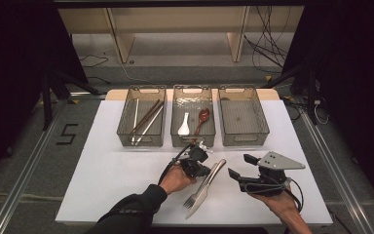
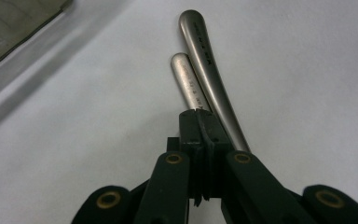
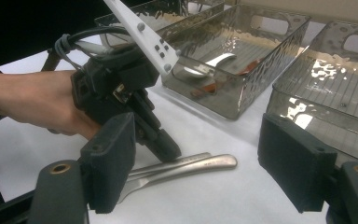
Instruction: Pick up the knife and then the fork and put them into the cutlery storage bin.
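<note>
A steel fork [image 1: 190, 199] and a steel knife [image 1: 198, 203] lie side by side on the white table [image 1: 112, 170], handles pointing to the far right. My left gripper [image 1: 205, 170] is shut, with its tips down on the handles. In the left gripper view its jaws [image 2: 199, 115] are pressed together over the shorter handle [image 2: 186, 81], beside the longer handle [image 2: 204, 58]. I see nothing between them. My right gripper [image 1: 241, 165] rests open just right of the cutlery. The right gripper view shows its jaws [image 3: 198, 140] wide apart, facing the handles [image 3: 200, 164] and the left gripper [image 3: 168, 150].
Three clear trays stand in a row at the back. The left tray [image 1: 141, 140] holds chopsticks [image 1: 146, 117]. The middle tray [image 1: 193, 142] holds a white spoon [image 1: 184, 127] and a red-brown spoon [image 1: 202, 117]. The right tray [image 1: 243, 140] is empty.
</note>
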